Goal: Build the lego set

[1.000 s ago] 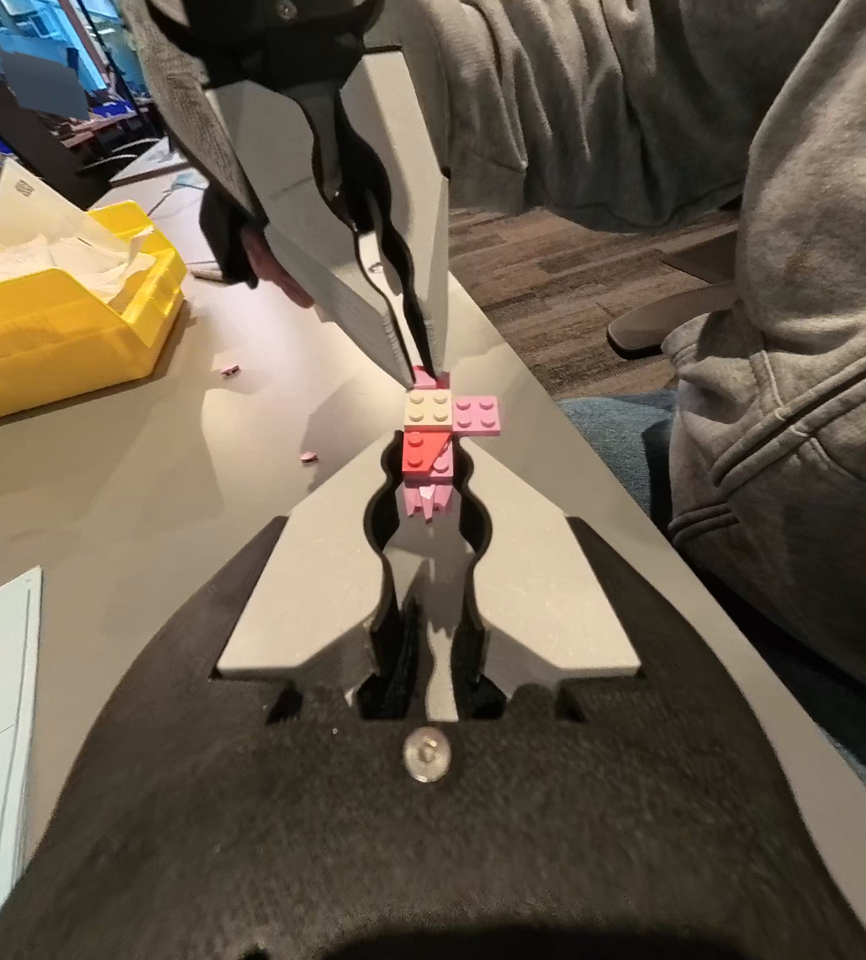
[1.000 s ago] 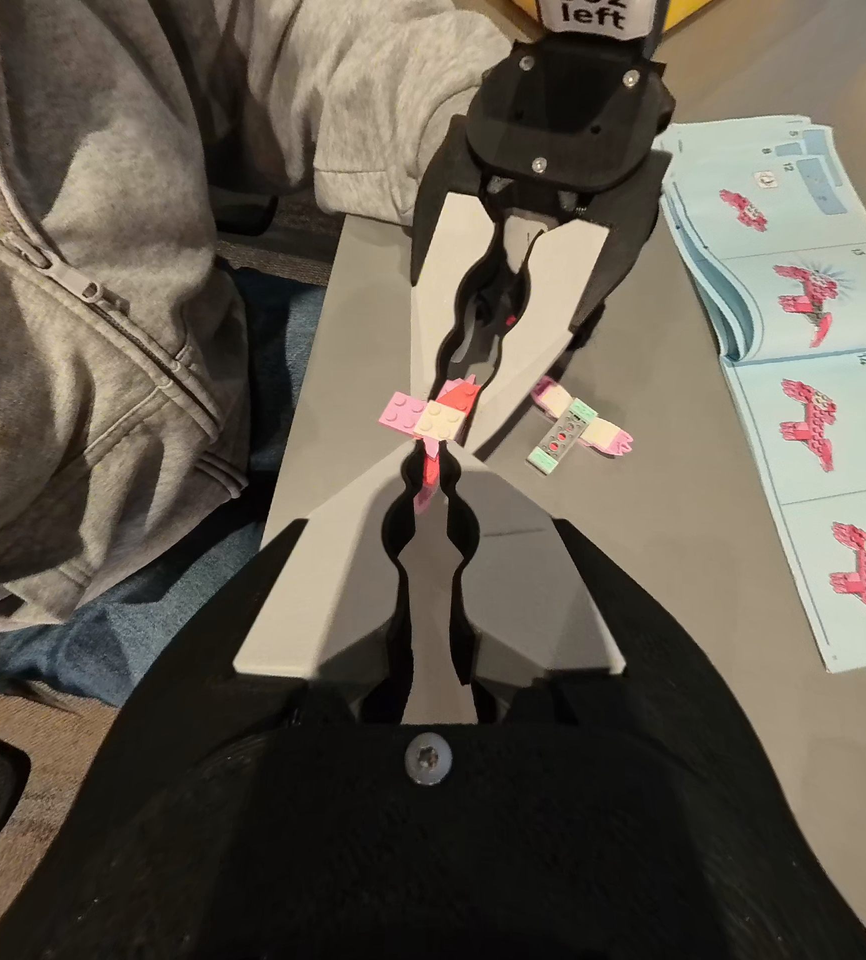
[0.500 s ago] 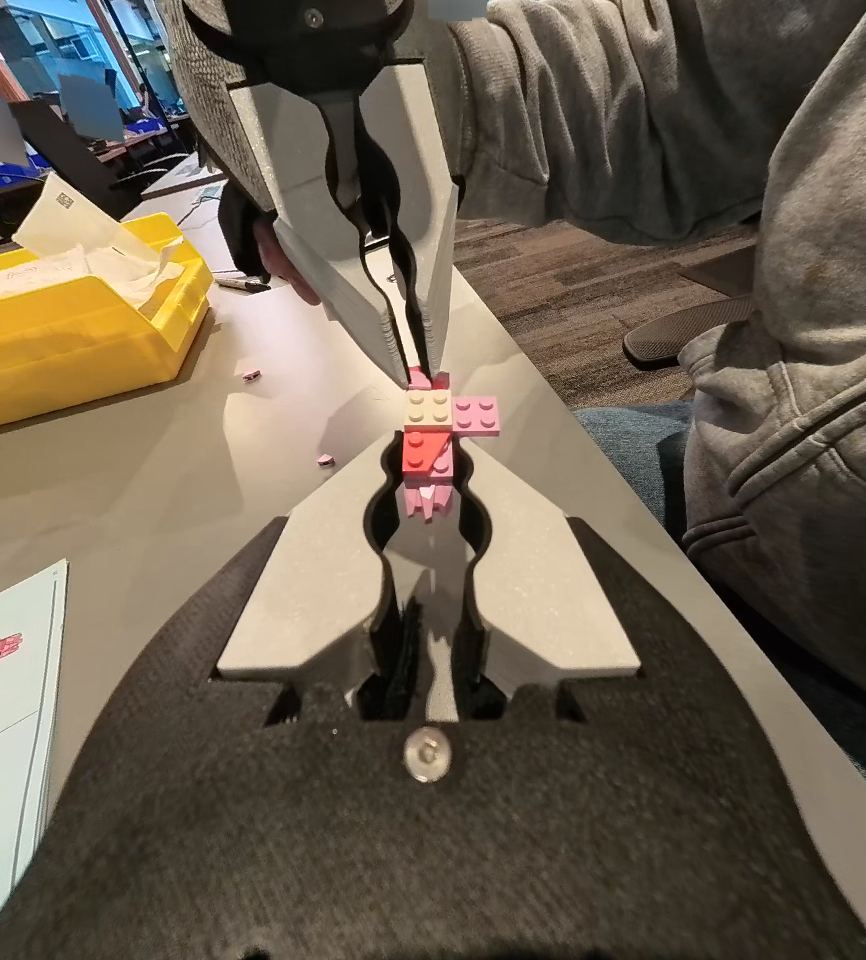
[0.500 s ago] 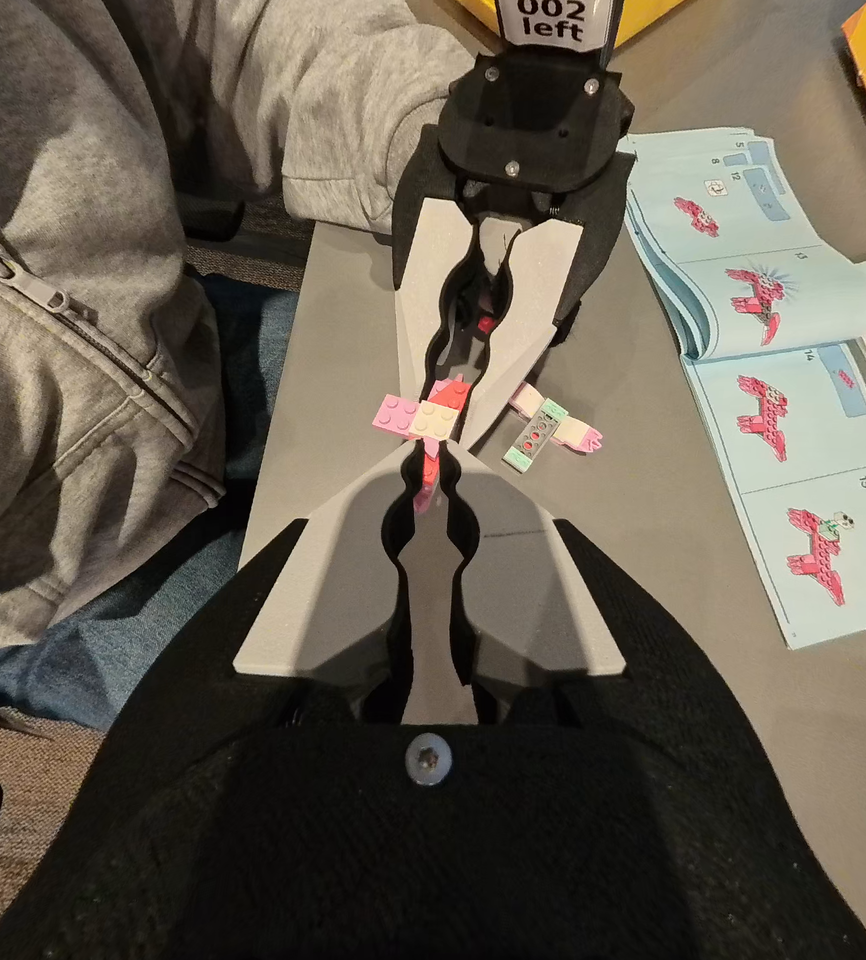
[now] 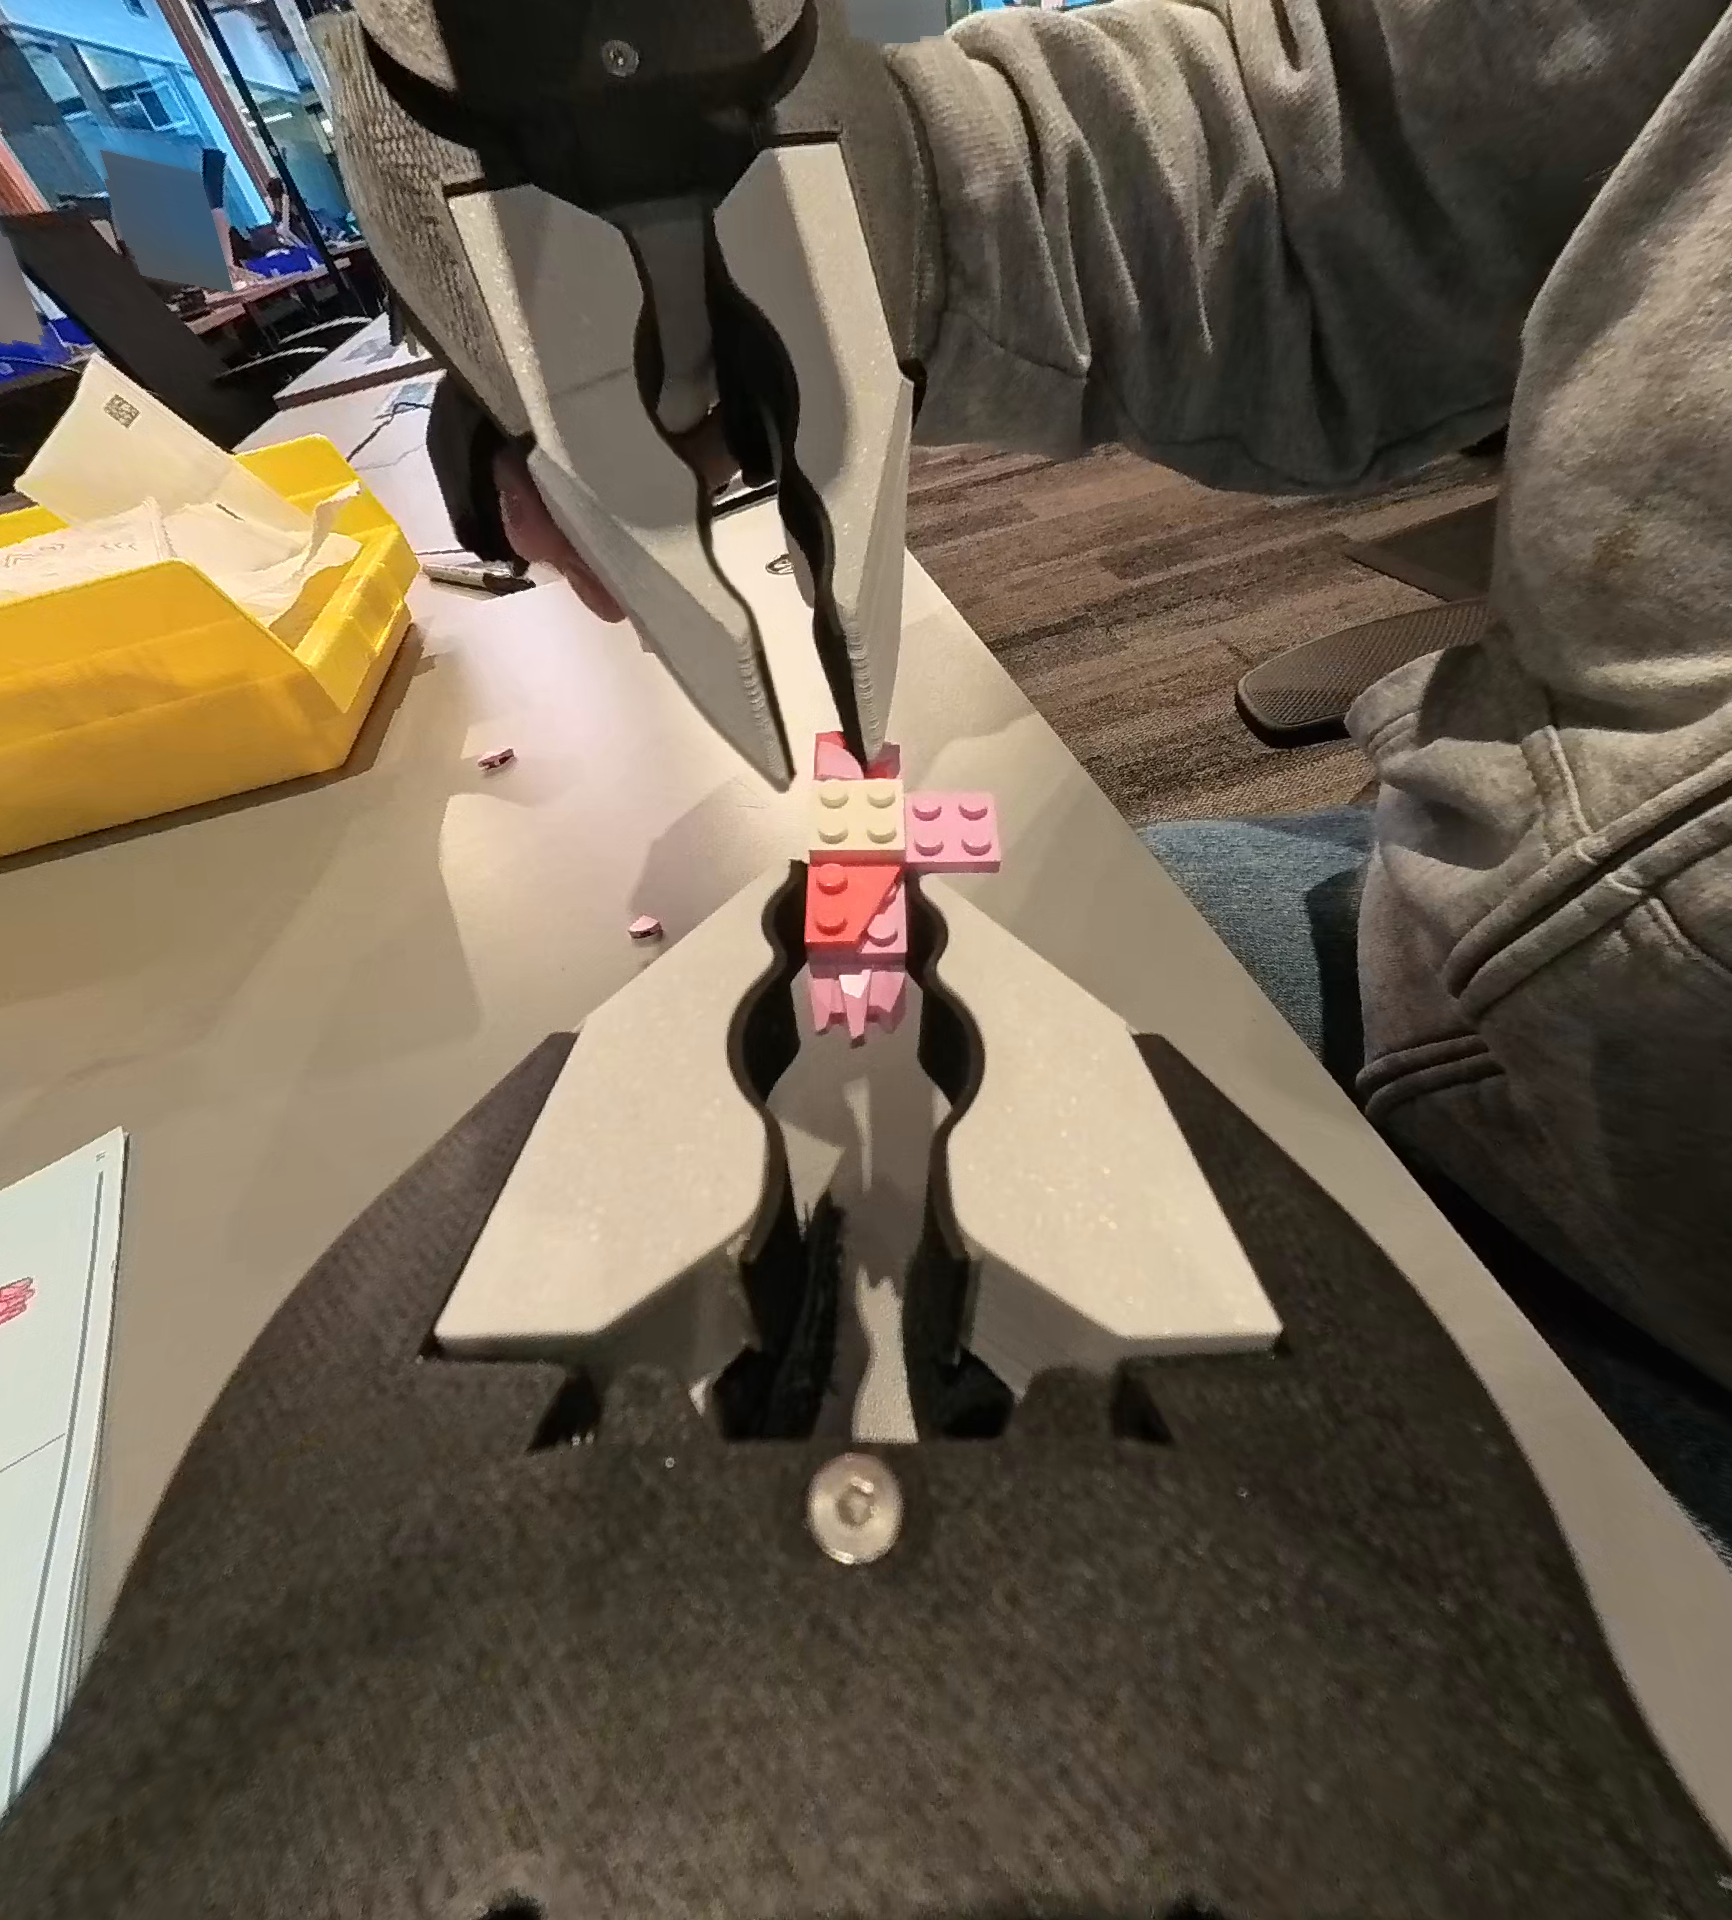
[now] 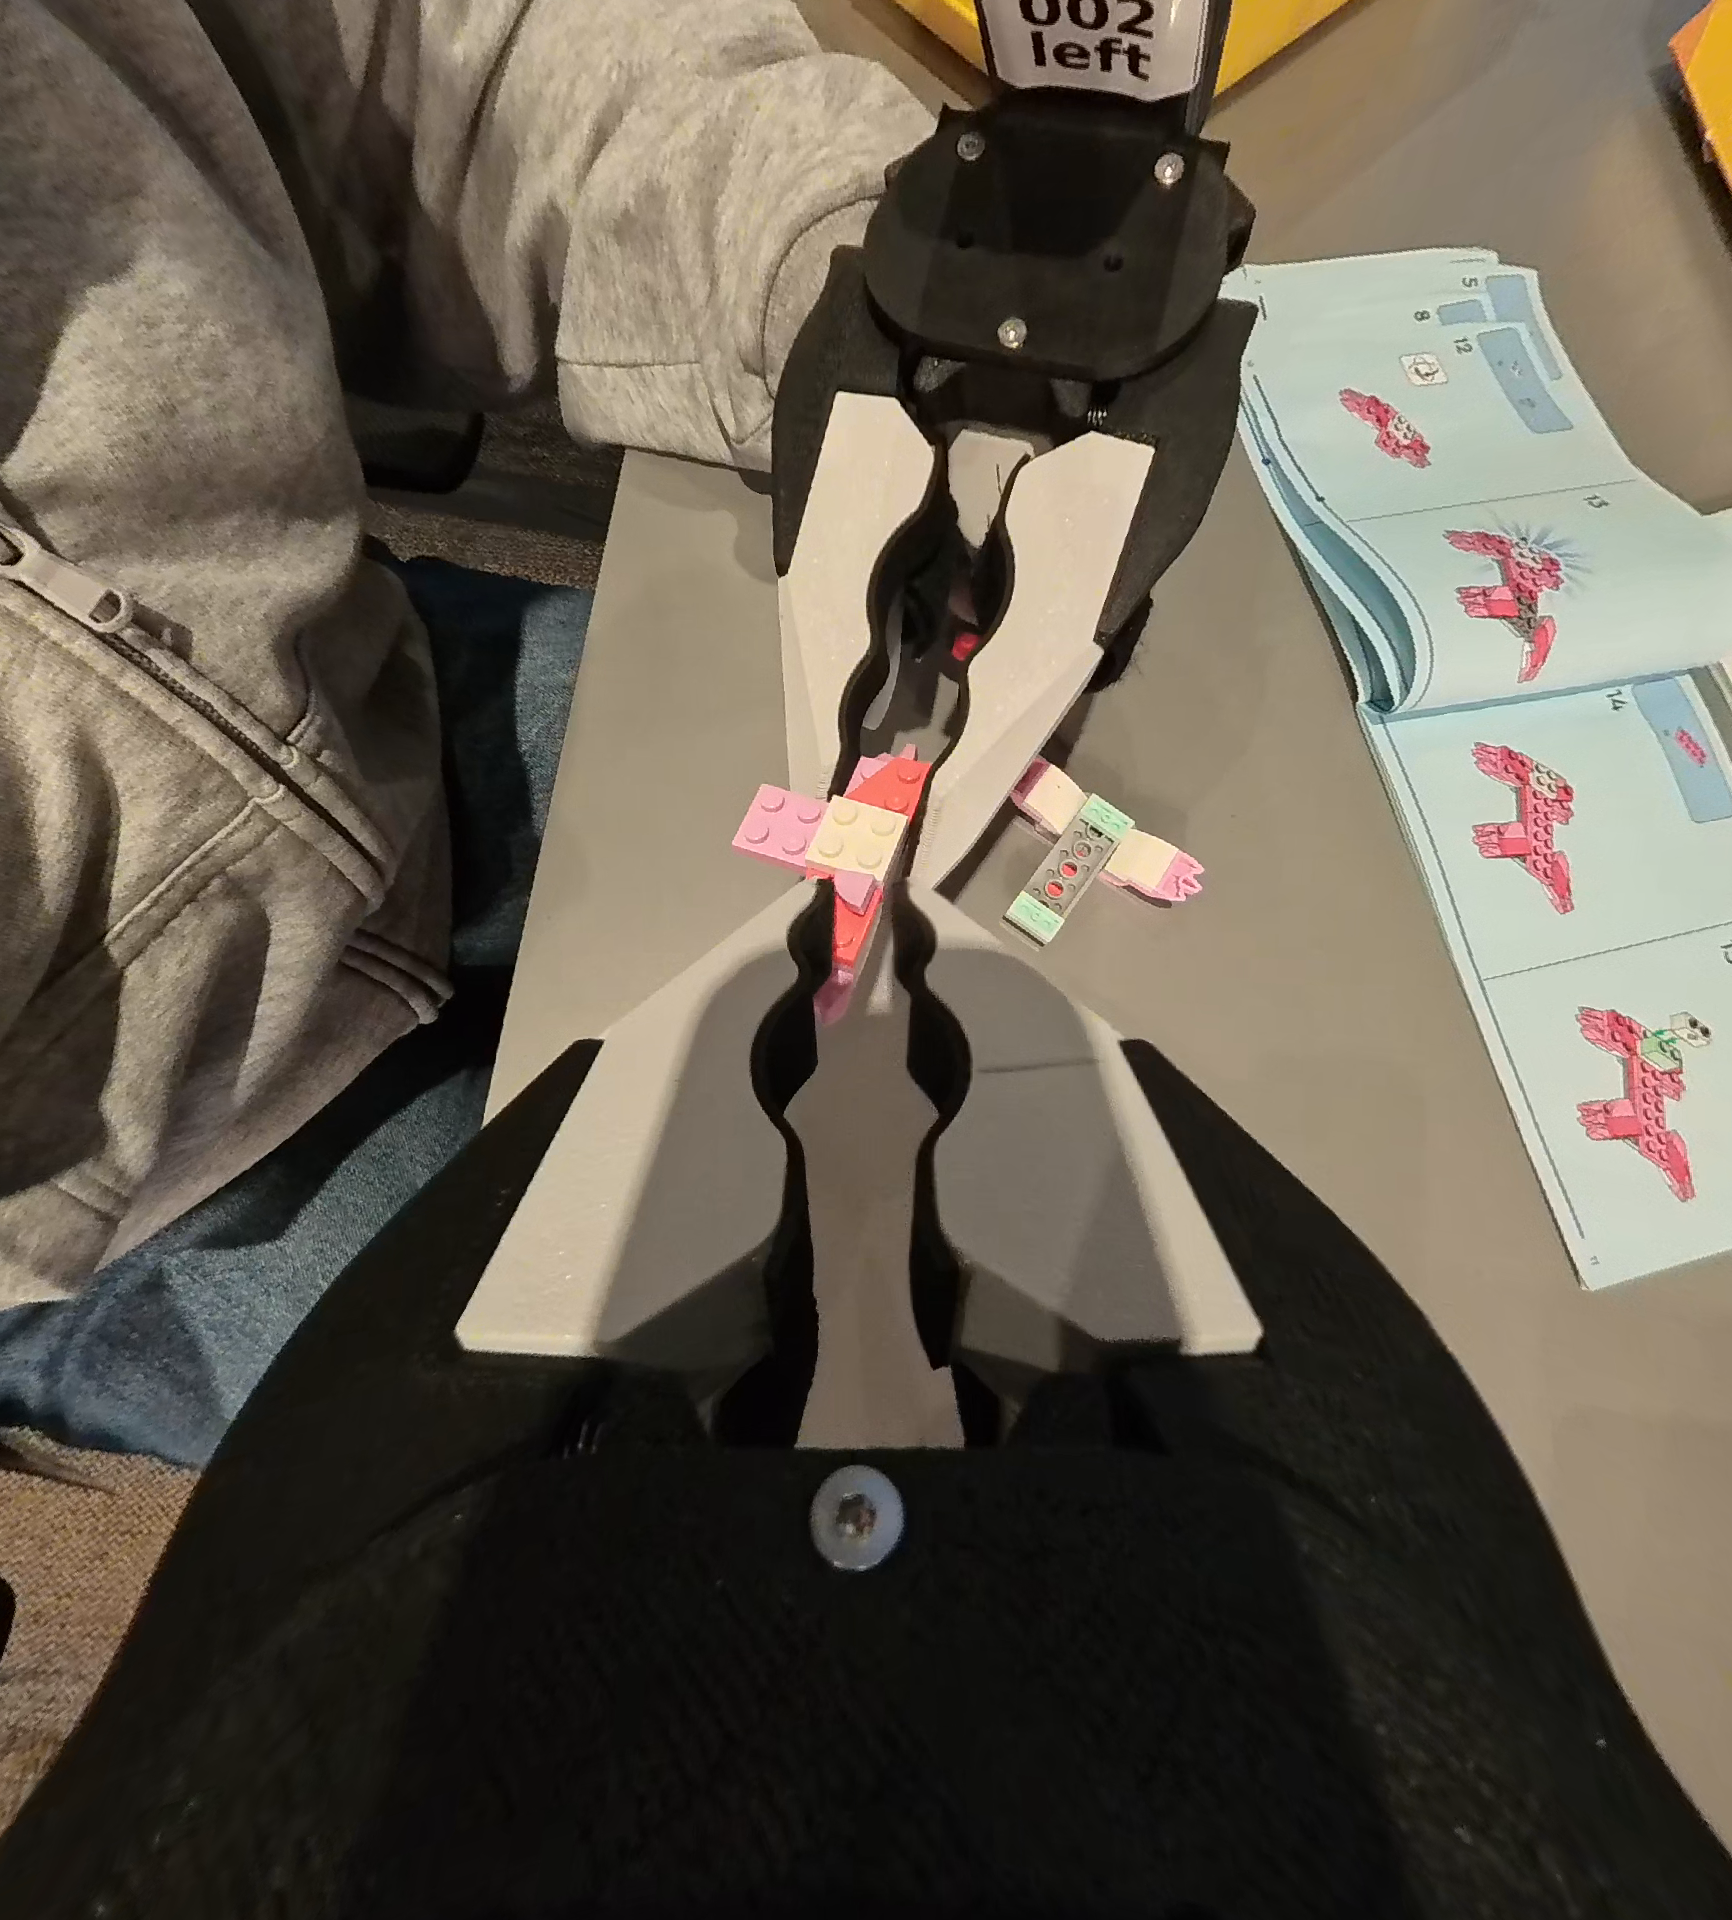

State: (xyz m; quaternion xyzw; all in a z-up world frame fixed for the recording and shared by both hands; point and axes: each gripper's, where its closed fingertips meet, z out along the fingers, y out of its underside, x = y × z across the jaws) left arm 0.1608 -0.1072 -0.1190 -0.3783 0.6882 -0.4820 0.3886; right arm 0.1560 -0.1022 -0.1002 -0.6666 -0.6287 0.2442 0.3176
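Both hand-held grippers pinch one lego model (image 5: 857, 883) above the bench (image 5: 218, 987) edge: the left hand-held gripper (image 5: 854, 902) clamps its pink-red end, the right hand-held gripper (image 6: 854, 914) its opposite end, jaws nearly closed.

Each gripper, the left gripper (image 5: 854, 914) and the right gripper (image 6: 854, 914), is built of a black textured body fitted with a silver screw; pale grey jaws with wavy black inner edges are carried. A grey zipped hoodie (image 6: 145, 623) and blue jeans (image 6: 166, 1320) are worn.

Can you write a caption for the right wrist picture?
Two grey grippers pinch a pink-and-cream brick model above the grey table.
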